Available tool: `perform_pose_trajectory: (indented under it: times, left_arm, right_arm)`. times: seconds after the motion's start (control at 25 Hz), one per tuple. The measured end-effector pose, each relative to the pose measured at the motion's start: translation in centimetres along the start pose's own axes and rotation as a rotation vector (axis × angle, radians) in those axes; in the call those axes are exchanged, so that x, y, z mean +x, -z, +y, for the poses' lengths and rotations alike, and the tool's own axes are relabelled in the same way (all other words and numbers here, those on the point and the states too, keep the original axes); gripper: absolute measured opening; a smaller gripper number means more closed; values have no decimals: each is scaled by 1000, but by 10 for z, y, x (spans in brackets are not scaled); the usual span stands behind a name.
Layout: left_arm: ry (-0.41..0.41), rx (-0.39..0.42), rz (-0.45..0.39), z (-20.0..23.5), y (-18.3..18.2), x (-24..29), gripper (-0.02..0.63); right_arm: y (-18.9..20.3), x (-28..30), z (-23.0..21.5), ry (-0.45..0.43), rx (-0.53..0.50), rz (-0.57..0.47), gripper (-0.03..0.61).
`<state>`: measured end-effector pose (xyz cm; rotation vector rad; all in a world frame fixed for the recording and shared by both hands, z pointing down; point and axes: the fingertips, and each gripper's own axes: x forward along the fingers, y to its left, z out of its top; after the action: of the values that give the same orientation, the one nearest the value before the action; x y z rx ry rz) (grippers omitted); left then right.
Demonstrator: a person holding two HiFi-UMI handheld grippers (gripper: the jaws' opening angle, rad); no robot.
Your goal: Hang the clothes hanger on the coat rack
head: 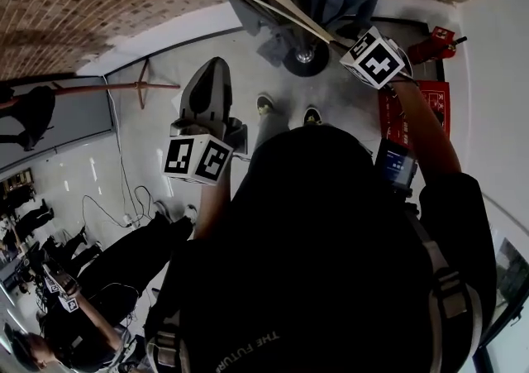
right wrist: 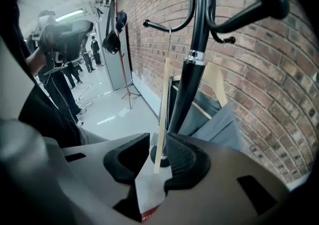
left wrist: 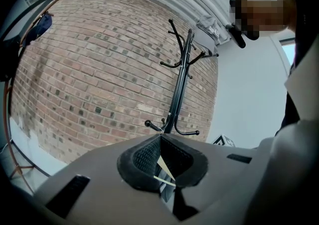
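Left claw (left wrist: pixel 160 139) is pinched shut. Right claw (right wrist: pixel 158 143) stands apart either side of the hanger (right wrist: pixel 163 104)'s lower tip. The hanger hooks on the rack (right wrist: pixel 192 79), this arm running steeply down toward the claw, grey cloth (right wrist: pixel 214 124) draped right. Pale floor (right wrist: pixel 114 114) lies left, with a brick wall (right wrist: pixel 259 69) behind.

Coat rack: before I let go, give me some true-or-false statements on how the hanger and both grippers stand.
1. The coat rack stands before a brick wall. True.
2. An arm of the hanger stands between the parted jaws of the right gripper. True.
3. The left gripper holds the hanger. False: its jaws are together on nothing, away from the rack.
4. The hanger is bare. False: a grey garment hangs on it.
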<state>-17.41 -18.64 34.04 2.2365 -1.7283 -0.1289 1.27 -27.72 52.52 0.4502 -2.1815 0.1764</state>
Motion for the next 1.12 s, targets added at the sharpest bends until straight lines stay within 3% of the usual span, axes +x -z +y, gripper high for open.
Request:
perform_pose_trajectory:
  times: [0.32, 0.52, 0.84, 1.12]
  left_arm:
    - [36, 3, 4, -9, 0, 9, 14]
    - [52, 10, 8, -16, 2, 11, 14]
    - [53, 6, 8, -9, -3, 15, 14]
    - [43, 3, 3, -4, -6, 10, 14]
  right_arm:
    - [-46, -62, 14, -8, 2, -210, 101]
    - [-77, -101, 16, 46, 9, -381, 31]
    - [-128, -153, 9, 91, 71, -652, 18]
    - [-129, -157, 6, 128, 90, -684, 17]
